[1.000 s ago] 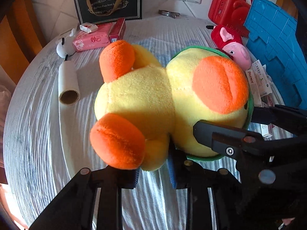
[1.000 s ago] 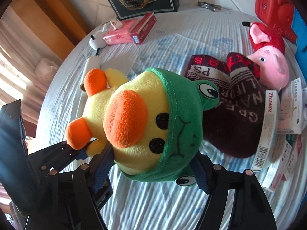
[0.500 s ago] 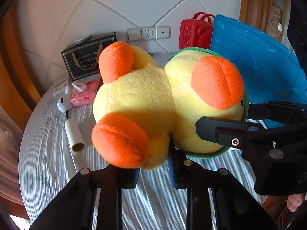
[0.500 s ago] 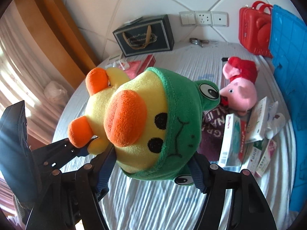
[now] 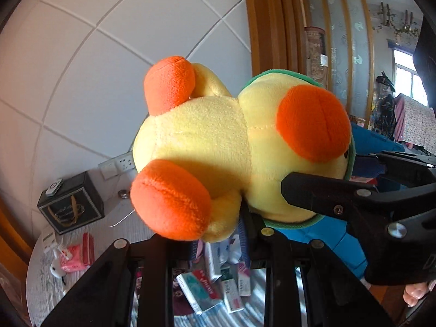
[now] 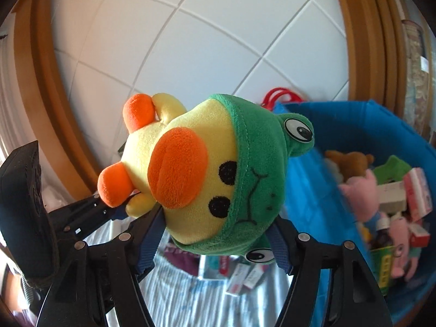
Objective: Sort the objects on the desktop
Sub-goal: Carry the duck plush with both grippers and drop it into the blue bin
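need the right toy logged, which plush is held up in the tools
The yellow duck plush in a green frog hood; the pink pig plush lies in the blue bin.

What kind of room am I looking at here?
Most likely a lived-in home. A round table with a striped cloth stands against a white tiled wall, a blue bin holds soft toys, and laundry hangs beyond a wooden doorway.

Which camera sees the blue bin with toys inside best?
The right wrist view: the blue bin is open to it, with plush toys and boxes inside. The left wrist view shows only its blue outside behind the duck plush.
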A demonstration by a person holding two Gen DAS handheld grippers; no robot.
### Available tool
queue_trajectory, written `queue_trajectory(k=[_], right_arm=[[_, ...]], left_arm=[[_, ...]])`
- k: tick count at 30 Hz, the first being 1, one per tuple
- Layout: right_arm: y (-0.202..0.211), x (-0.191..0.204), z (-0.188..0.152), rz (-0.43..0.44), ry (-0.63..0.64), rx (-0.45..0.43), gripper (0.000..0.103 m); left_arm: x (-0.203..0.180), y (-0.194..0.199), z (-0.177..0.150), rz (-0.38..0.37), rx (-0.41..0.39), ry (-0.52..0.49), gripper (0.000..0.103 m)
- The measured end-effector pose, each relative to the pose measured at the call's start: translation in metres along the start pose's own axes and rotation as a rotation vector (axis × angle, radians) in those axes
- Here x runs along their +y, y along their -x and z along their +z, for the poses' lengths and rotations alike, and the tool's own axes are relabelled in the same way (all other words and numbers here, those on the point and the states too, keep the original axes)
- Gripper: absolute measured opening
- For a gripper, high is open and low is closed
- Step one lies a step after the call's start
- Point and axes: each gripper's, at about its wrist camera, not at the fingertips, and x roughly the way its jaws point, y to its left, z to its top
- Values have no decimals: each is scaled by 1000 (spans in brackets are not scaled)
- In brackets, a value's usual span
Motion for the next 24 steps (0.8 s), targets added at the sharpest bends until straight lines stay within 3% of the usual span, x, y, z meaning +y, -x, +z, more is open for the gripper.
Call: queue_trajectory(k=[5, 9, 17, 20, 24], right_arm=[[44, -91, 37, -90, -28, -49, 69], [59, -174, 50, -114, -83, -10, 69], [45, -295, 24, -124, -228, 156, 71], [44, -318, 15, -163, -253, 182, 70], [33, -345, 6, -194, -262, 206, 70]], left_arm=[[-87, -40, 58, -69, 4, -32, 24], [-149, -87, 84, -122, 133, -20, 24], [-220, -184, 77, -181, 496, -4, 24], [-232, -199, 71, -116, 538, -23, 25], [-241, -204, 65, -79, 561, -37, 36]])
